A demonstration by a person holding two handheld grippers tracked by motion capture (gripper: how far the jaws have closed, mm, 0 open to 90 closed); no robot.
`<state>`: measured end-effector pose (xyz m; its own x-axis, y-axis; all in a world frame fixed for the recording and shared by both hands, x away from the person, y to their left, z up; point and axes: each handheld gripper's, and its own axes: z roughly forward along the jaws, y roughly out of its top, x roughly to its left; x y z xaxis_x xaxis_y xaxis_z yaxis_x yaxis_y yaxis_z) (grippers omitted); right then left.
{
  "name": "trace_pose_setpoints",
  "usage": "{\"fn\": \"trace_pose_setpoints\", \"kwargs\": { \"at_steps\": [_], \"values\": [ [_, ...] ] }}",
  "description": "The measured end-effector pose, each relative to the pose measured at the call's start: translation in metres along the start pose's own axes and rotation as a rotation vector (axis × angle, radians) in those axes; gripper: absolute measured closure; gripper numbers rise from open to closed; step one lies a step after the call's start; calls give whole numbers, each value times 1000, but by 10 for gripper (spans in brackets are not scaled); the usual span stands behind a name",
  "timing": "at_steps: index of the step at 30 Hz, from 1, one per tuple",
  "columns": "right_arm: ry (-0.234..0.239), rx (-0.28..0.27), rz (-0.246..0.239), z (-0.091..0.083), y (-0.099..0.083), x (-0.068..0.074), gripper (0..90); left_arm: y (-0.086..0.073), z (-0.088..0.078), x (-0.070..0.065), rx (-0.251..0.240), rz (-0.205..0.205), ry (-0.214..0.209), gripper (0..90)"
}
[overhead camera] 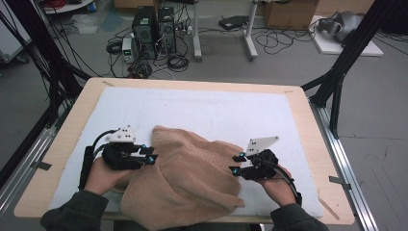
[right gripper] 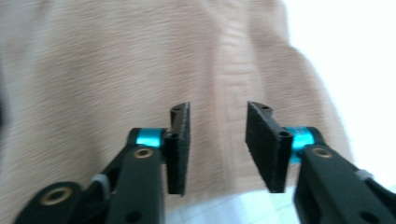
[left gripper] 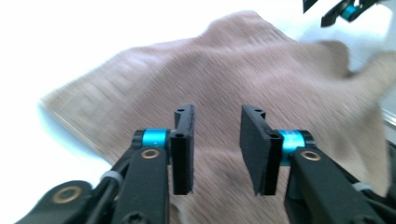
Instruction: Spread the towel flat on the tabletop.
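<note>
The worktop [overhead camera: 67, 139] is light wood with rounded corners. A big white mat [overhead camera: 216, 110] lies flat on it and covers most of the top, so bare wood shows as a border on the left, right and far sides. A soft tan cloth [overhead camera: 187, 178] lies rumpled on the near part of the mat. Its near edge hangs over the front of the worktop.
</note>
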<state>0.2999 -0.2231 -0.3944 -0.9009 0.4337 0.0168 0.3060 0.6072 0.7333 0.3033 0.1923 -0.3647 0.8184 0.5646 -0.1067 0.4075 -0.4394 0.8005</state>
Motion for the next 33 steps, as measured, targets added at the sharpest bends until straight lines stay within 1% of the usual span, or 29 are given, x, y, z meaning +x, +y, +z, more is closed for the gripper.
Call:
{"fn": "trace_pose_setpoints", "kwargs": {
  "at_steps": [2,3,4,5,6,7,8,9,10,11,12,13,15,16,17,18,20,22,24,26,28,32,33],
  "values": [
    [-8,18,20,9,0,-8,574,4,8,9,1,4,22,613],
    [-12,35,44,19,-4,-13,562,4,14,14,2,7,34,604],
    [-12,35,44,19,-4,-13,562,3,19,19,17,11,50,604],
    [-14,48,50,24,-6,-16,547,2,25,23,36,7,59,599],
    [-19,66,66,28,-8,-18,536,1,31,28,60,12,66,599],
    [-20,73,73,32,-10,-20,520,0,37,32,85,9,77,598],
    [-29,78,77,35,-12,-21,503,-1,42,36,96,-2,83,588],
    [-27,83,85,38,-14,-22,502,-2,46,39,105,-12,85,581],
    [-27,95,83,41,-16,-22,500,-3,51,42,117,-20,86,579],
    [-37,97,83,42,-18,-21,501,-5,56,45,130,-28,83,576],
    [-41,88,79,42,-19,-21,511,-7,61,49,152,-35,86,573],
    [-48,89,73,43,-19,-20,514,-9,67,52,183,-50,91,571],
    [-56,91,68,43,-19,-19,516,-14,75,56,232,-56,96,565],
    [-62,93,58,43,-19,-18,517,-17,78,56,230,-54,94,556],
    [-63,94,56,43,-19,-18,518,-18,78,55,224,-39,104,554],
    [-66,96,59,43,-18,-17,521,-18,78,54,225,-36,111,561],
    [-66,97,54,44,-18,-17,526,-19,79,51,225,-10,138,595],
    [-67,96,55,44,-18,-18,548,-19,80,48,220,-4,155,616],
    [-68,94,54,44,-18,-18,574,-18,80,46,227,9,157,661],
    [-69,93,54,44,-18,-19,612,-18,80,44,221,8,158,708],
    [-69,90,52,44,-18,-20,657,-18,80,44,228,18,158,775],
    [-65,87,57,43,-18,-25,746,-17,81,42,227,19,161,828],
    [-64,84,59,43,-18,-26,765,-18,81,42,224,13,157,834]
  ]
}}
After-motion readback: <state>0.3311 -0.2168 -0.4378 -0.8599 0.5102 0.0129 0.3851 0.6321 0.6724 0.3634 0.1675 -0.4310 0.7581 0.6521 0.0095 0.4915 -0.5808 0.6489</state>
